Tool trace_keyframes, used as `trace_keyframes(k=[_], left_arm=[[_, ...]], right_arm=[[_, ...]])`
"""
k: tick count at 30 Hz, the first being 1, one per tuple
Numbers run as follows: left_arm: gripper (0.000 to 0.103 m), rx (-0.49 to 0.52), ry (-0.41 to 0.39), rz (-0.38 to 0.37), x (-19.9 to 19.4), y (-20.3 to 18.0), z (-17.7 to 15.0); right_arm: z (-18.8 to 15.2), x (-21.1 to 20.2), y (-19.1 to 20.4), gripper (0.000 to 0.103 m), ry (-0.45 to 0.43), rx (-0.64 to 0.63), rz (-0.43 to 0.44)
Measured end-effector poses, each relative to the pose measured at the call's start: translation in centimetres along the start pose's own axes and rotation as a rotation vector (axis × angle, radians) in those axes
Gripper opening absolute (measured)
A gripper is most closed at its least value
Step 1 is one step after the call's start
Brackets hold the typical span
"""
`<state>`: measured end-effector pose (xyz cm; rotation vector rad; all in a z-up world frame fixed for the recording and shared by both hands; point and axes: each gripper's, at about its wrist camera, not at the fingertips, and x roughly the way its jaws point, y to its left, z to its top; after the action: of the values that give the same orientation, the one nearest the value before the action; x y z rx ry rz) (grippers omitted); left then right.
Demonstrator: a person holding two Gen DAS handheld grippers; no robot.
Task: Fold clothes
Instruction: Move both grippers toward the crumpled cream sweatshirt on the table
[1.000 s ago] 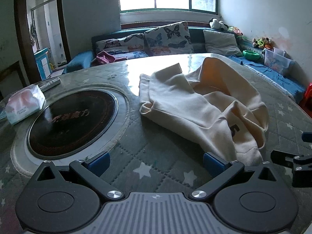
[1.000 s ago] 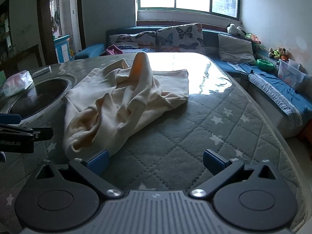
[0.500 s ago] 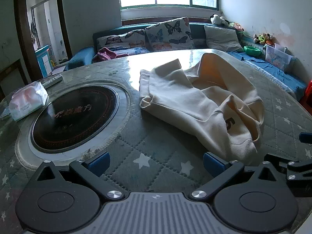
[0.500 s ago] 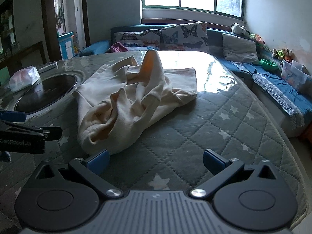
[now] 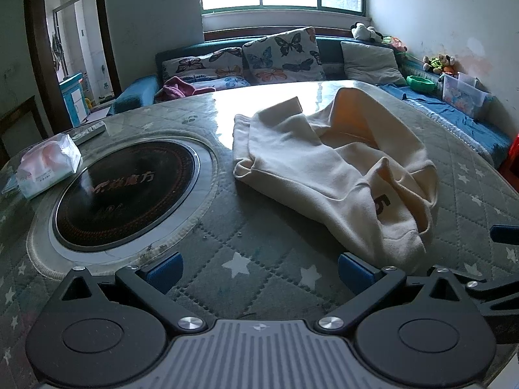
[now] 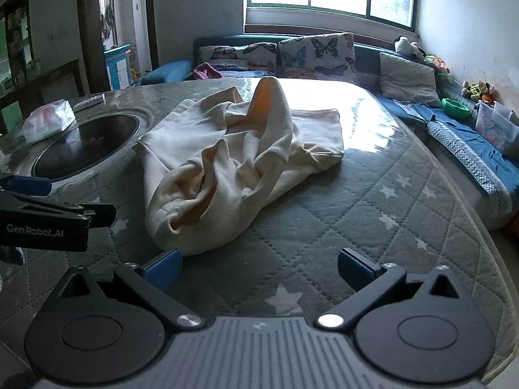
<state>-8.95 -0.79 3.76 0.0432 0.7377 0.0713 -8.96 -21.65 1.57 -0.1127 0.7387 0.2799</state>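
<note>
Both grippers' fingers spread, empty. Crumpled cream fleece garment mid-tabletop, unfolded. Pinch separate hem corners, spread flat first.

garment on table, tissue pack far left

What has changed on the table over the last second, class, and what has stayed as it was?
Both grippers, left and right, have drawn a little closer to the near end of the cream garment, fingers open and empty throughout. Nothing was grasped or released. The garment lies in the same crumpled heap; the tissue pack and the black round plate have not moved.
</note>
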Motion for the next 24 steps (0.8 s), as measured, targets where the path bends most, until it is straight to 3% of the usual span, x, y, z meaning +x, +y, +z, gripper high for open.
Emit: trace_keyframes(k=[24], left_arm=[[0.103,0.015,-0.002,-0.002,0.35,-0.31,1.02]], right_arm=[[1.03,0.59,0.48,0.103,-0.003,-0.028,0.013]])
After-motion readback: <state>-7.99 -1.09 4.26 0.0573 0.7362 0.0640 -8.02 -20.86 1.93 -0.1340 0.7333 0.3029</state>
